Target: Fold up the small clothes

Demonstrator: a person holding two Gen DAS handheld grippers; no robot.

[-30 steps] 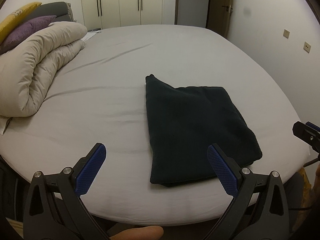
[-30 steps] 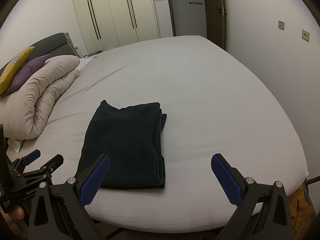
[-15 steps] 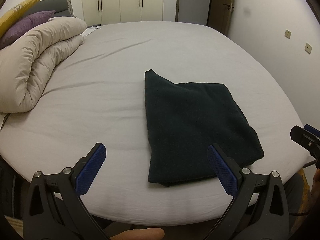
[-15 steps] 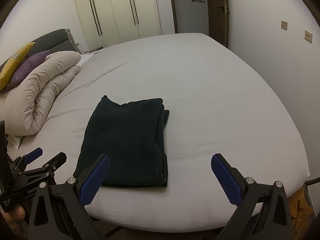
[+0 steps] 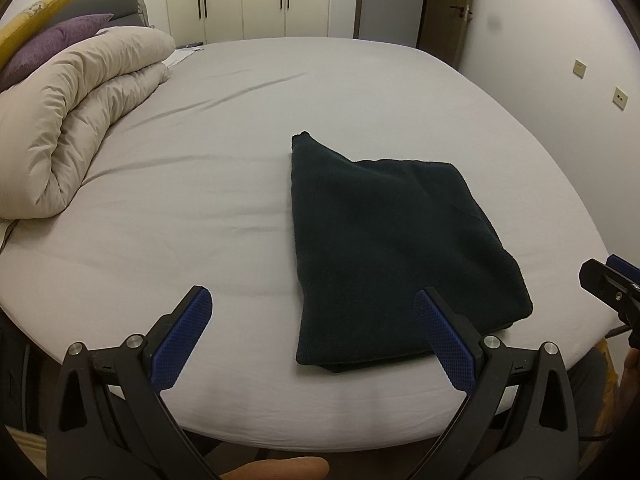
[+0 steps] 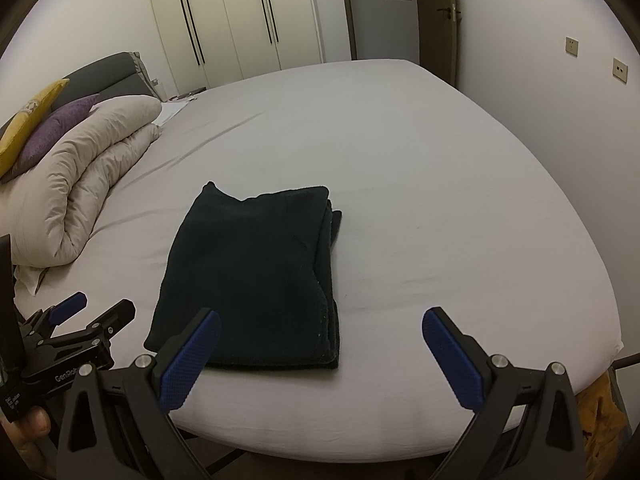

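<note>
A dark green, nearly black garment (image 5: 384, 248) lies folded into a flat rectangle on the grey bed sheet (image 5: 200, 208), near the front edge. It also shows in the right wrist view (image 6: 252, 272). My left gripper (image 5: 316, 340) is open and empty, held just short of the garment's near edge, its right finger over the near right corner. My right gripper (image 6: 320, 352) is open and empty, its left finger over the garment's near edge. Each gripper shows at the edge of the other's view.
A rolled beige duvet (image 5: 76, 116) lies at the left of the bed with purple (image 5: 52, 40) and yellow pillows behind it. Wardrobe doors (image 6: 224, 20) and a room door stand beyond the bed. A wall (image 6: 560, 100) runs close along the right side.
Both cameras have tilted and shifted slightly, so the garment sits a little lower and closer in view. The garment itself has not moved and both grippers stay open.
</note>
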